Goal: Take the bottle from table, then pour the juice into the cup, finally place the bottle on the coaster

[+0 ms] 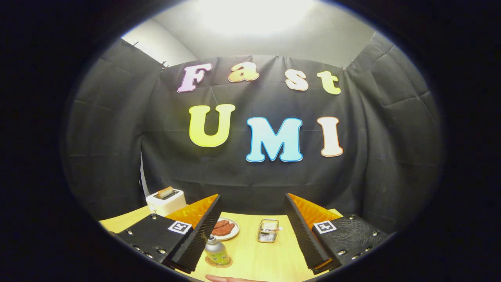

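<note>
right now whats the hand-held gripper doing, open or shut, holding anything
Hand-held gripper: open, fingers spread wide, holding nothing; the small silver bottle with a green label stands on a round coaster beside the left finger, untouched.

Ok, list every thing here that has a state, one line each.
gripper: open, fingers wide apart, holding nothing.
bottle: upright on the coaster, cap on, beside one finger.
coaster: under the bottle.
cup: upright on the table, contents unclear.
plate: holds reddish food.
toaster: a slice sticking up.
</note>
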`<state>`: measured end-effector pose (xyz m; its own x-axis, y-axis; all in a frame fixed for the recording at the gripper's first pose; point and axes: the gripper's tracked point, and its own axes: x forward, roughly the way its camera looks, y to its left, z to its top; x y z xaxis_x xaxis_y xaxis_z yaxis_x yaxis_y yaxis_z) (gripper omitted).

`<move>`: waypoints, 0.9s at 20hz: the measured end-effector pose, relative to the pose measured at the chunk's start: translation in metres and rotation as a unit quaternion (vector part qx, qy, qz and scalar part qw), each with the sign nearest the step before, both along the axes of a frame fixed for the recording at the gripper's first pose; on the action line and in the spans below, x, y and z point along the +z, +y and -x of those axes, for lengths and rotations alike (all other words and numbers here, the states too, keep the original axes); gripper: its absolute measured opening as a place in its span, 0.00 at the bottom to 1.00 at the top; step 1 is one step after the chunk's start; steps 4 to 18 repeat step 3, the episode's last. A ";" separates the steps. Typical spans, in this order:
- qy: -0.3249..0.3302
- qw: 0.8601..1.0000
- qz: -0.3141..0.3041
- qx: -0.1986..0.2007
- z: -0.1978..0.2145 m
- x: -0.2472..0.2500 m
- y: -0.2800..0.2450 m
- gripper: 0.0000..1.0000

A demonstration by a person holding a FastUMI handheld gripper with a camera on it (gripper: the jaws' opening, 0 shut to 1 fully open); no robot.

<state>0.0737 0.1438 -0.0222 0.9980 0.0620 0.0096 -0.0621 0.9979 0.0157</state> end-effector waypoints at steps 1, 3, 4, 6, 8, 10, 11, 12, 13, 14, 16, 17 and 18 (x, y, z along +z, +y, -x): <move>0.001 1.000 -0.003 0.001 0.001 0.003 -0.003 0.98; 0.001 1.000 -0.008 0.004 0.005 0.008 -0.008 0.98; 0.001 1.000 -0.008 0.004 0.005 0.008 -0.008 0.98; 0.001 1.000 -0.008 0.004 0.005 0.008 -0.008 0.98; 0.001 1.000 -0.008 0.004 0.005 0.008 -0.008 0.98; 0.001 1.000 -0.008 0.004 0.005 0.008 -0.008 0.98; 0.001 1.000 -0.008 0.004 0.005 0.008 -0.008 0.98; 0.001 1.000 -0.008 0.004 0.005 0.008 -0.008 0.98; 0.001 1.000 -0.008 0.004 0.005 0.008 -0.008 0.98; 0.001 1.000 -0.008 0.004 0.005 0.008 -0.008 0.98; 0.001 1.000 -0.008 0.004 0.005 0.008 -0.008 0.98; 0.001 1.000 -0.008 0.004 0.005 0.008 -0.008 0.98; 0.001 1.000 -0.008 0.004 0.005 0.008 -0.008 0.98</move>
